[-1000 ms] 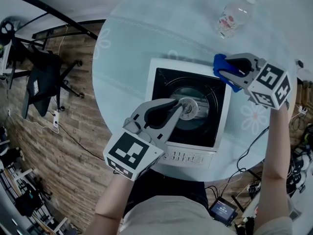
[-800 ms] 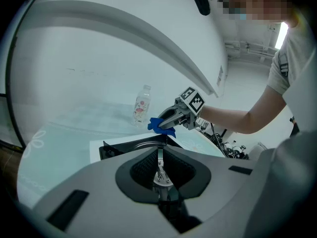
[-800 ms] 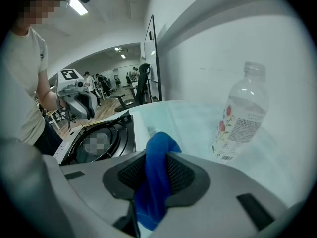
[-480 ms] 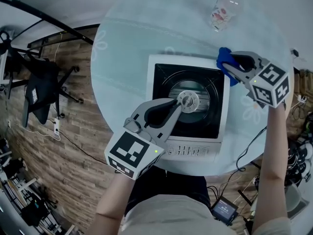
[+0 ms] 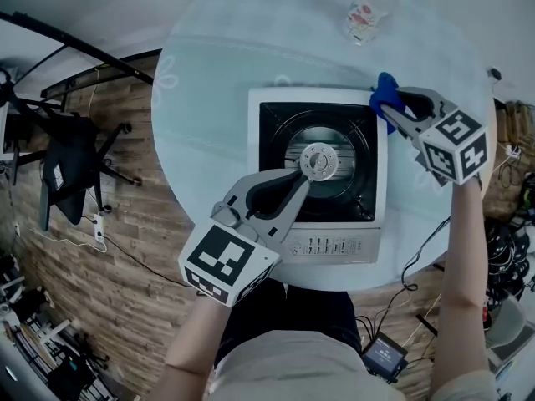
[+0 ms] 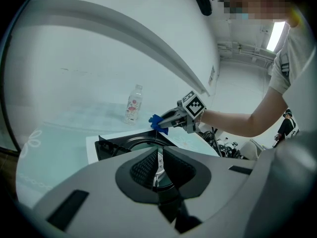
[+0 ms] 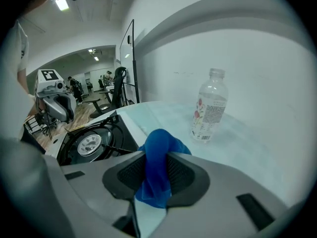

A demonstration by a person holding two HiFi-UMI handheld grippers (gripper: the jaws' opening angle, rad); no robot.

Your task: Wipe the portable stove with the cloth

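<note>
Now cloth (image 5: 384, 91) has slid to far corner of stove (image 5: 254, 165)

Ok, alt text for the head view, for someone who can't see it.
From above, the right gripper holds a blue cloth at the far right corner of a white portable stove on a round table. The shut left gripper points at the burner; a bottle stands beyond.

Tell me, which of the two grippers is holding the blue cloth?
The right gripper, at the stove's far right corner, pinches the cloth; the left gripper is shut and empty.
</note>
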